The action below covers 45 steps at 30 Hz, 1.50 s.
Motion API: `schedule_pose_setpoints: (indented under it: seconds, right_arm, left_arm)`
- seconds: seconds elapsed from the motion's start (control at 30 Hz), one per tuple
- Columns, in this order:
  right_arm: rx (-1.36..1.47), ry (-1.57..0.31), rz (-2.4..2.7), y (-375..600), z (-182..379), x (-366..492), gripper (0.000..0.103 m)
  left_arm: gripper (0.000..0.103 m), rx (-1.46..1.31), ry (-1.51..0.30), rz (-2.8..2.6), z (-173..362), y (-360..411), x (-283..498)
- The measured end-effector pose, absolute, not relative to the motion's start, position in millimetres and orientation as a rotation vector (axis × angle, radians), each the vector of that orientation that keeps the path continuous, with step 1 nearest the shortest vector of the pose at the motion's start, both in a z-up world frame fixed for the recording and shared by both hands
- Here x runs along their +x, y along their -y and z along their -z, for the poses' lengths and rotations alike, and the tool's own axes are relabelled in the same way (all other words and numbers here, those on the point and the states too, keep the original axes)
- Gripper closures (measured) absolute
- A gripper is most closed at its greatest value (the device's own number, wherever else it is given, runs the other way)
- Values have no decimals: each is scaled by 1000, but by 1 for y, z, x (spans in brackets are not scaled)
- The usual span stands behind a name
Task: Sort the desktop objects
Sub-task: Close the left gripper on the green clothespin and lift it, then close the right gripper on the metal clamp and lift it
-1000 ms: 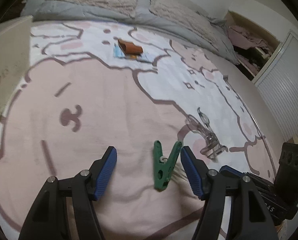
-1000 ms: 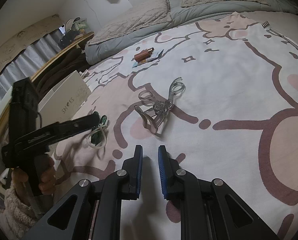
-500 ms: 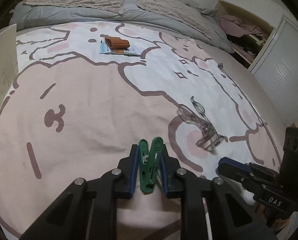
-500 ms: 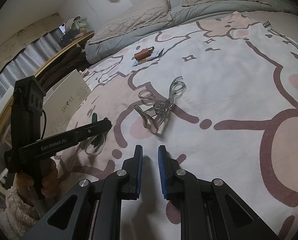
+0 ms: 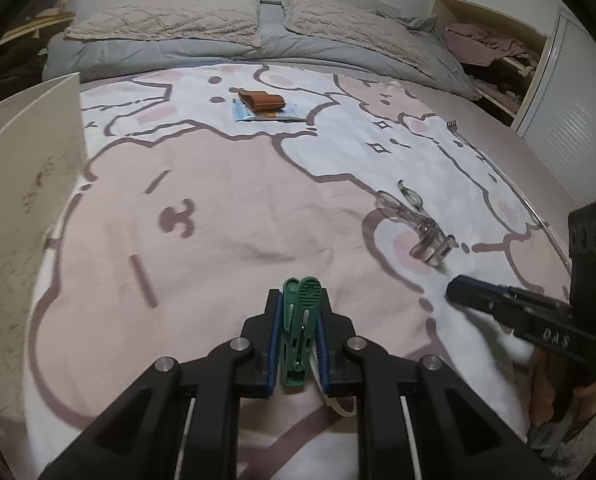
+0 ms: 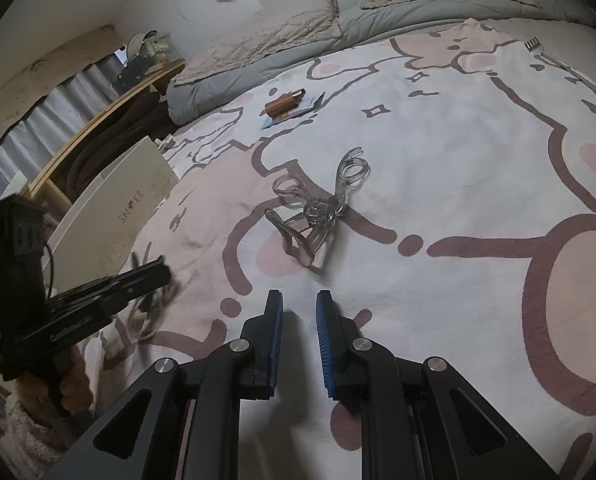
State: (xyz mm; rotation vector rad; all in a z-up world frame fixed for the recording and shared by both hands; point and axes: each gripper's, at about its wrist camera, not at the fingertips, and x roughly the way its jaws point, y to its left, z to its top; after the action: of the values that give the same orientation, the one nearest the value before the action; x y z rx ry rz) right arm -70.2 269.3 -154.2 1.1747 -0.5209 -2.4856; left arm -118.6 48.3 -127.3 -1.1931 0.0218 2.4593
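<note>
Our left gripper (image 5: 298, 332) is clamped on the green plastic clothes peg (image 5: 299, 330); our right gripper (image 6: 299, 340) sits closed on nothing. Squeezed peg handles may spring it open, so we risk it slipping onto the pink cartoon-print blanket (image 5: 226, 216).

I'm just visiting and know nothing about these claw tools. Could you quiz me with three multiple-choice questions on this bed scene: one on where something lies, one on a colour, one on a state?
1. Where does the brown pouch lie?
A. on a blue packet
B. inside the white box
C. on a pillow

2. What colour is the clothespin?
A. red
B. green
C. yellow

3. What is the left claw doing?
A. standing wide open
B. clamped on the clothespin
C. gripping the clear plastic tool

Answers:
1 A, the blue packet shows beneath it.
2 B, plainly green.
3 B, both blue pads press its sides.
</note>
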Motion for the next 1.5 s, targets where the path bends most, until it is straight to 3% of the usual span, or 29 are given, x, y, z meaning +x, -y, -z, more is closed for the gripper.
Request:
schedule_pose_setpoints:
  seconds: [0.2,0.27,0.3,0.33,0.37,0.8,1.13,1.5]
  right_arm:
    - [1178,539,2516,-269,150,-68,84]
    - [1173,544,2538,-269,145,-67,69]
    - [1162,544,2549,-269,142,-67,47]
    - [1144,542,2557,-268,138,-66,34]
    - [1131,533,2568,-266,134,-66,33]
    - [1300,466,2699,-246,138,-116,34]
    - [1248,459,2721,-246,147,-121,68]
    - [1121,476,2694,-242,140,-107,69]
  left_arm:
    - [88,-1161,8,-2497,124,-27,-104]
    - [87,-1162,48,-2499,125,-20,-101]
    - [87,-1163,66,-2498,126,-17,-99]
    - [87,-1165,85,-2496,127,-14,-98]
    - [88,-1169,101,-2496,129,-11,-97]
    - [87,-1189,194,-2495,139,7,-91]
    - [87,-1186,187,-2509,139,10,-90]
    - [87,-1172,154,-2532,139,9,-86]
